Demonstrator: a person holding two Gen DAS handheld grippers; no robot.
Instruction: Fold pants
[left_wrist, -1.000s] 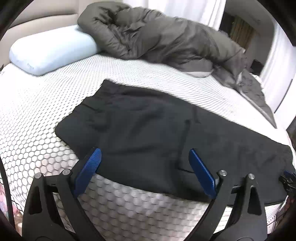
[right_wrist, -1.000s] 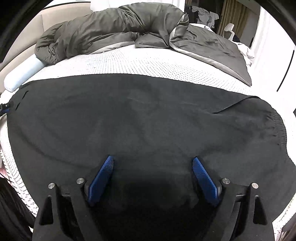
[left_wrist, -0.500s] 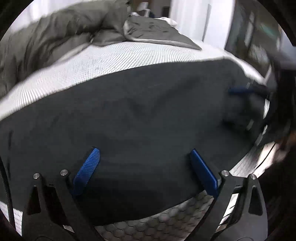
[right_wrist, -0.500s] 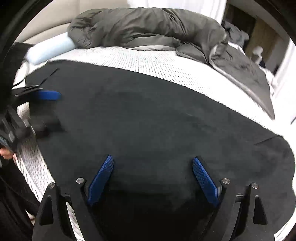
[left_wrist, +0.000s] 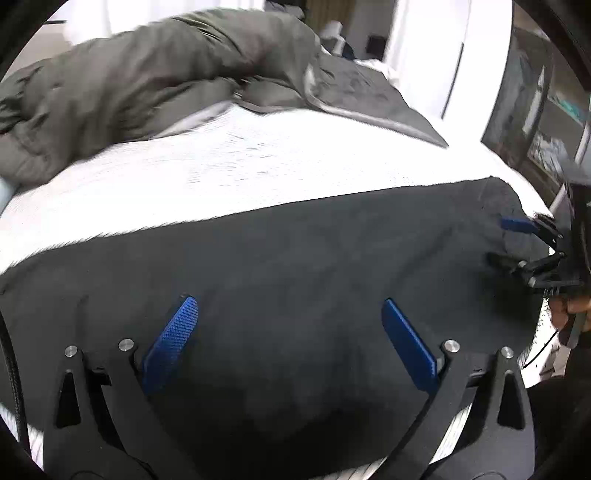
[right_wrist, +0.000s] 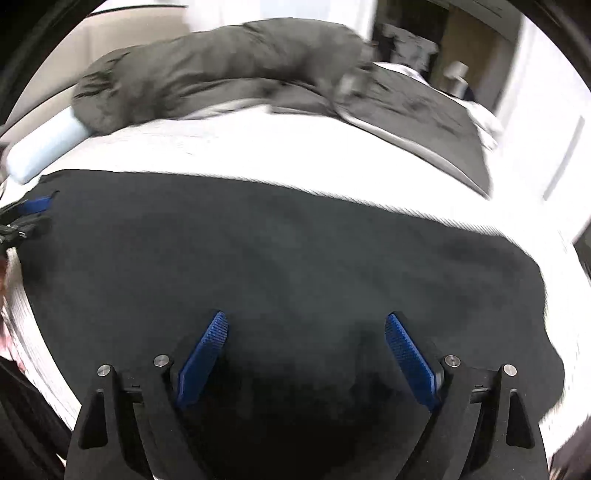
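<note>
Black pants (left_wrist: 295, 266) lie spread flat across the near part of a white bed; they also fill the right wrist view (right_wrist: 280, 258). My left gripper (left_wrist: 288, 306) is open, its blue pads hovering over the cloth near its near edge. My right gripper (right_wrist: 306, 321) is open over the pants too, holding nothing. The right gripper shows in the left wrist view (left_wrist: 517, 240) at the pants' right end. The left gripper shows in the right wrist view (right_wrist: 29, 214) at the pants' left end.
A rumpled grey duvet (left_wrist: 147, 74) is piled along the far side of the bed (left_wrist: 258, 166). A pale blue pillow (right_wrist: 40, 147) lies at the far left. A wall and dark furniture (left_wrist: 535, 92) stand to the right of the bed.
Both grippers have swung over the pants: the left view turned rightwards off the pillow side, the right view turned leftwards. Both stay open. The pants have not moved.
</note>
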